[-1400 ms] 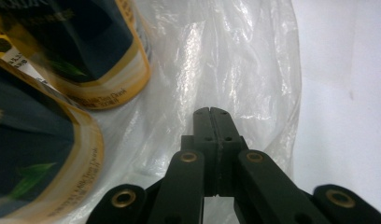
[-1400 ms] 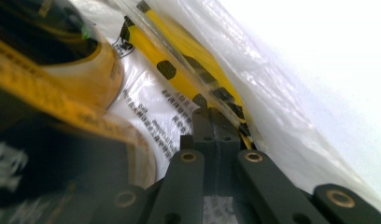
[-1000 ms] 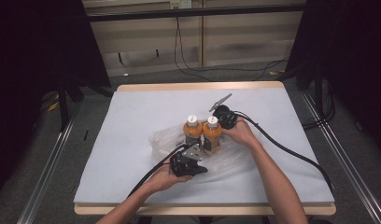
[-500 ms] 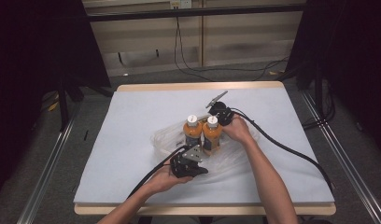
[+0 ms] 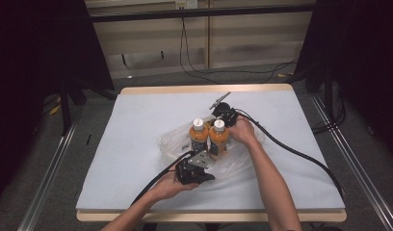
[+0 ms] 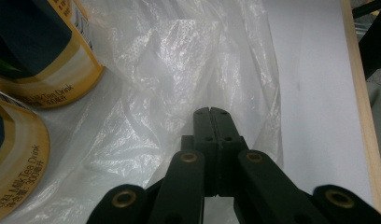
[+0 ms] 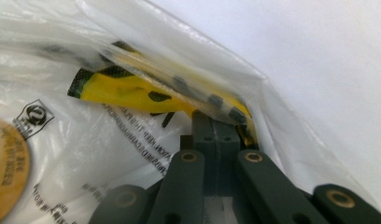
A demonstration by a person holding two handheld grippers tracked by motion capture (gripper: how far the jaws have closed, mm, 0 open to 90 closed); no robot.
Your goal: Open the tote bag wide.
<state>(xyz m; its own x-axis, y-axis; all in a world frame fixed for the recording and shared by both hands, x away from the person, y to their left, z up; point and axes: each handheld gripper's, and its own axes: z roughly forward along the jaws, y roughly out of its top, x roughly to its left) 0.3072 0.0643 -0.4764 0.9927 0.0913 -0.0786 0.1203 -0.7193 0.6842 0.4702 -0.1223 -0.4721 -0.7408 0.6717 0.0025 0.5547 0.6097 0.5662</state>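
Note:
Two orange drink bottles [image 5: 198, 135] [image 5: 217, 139] with white caps stand upright side by side on a crumpled clear plastic bag [image 5: 171, 142] in the middle of the white table [image 5: 137, 120]. My left gripper [image 5: 207, 177] lies at the bag's near edge. In the left gripper view it [image 6: 210, 112] is shut, the bag film [image 6: 179, 60] gathering at its tips and the bottle labels [image 6: 39, 60] at the left. My right gripper [image 5: 218, 118] sits behind the bottles. It [image 7: 215, 122] is shut on the bag rim by a yellow and black printed strip [image 7: 128, 91].
Thick black cables trail from both grippers, the right one [image 5: 300, 154] curving across the table's right side. A wooden edge [image 5: 209, 89] frames the table. Dark curtains and floor cables lie beyond the far side.
The right gripper has shifted slightly toward the far side of the table, drawing the bag rim with it. The left gripper and both bottles have stayed put.

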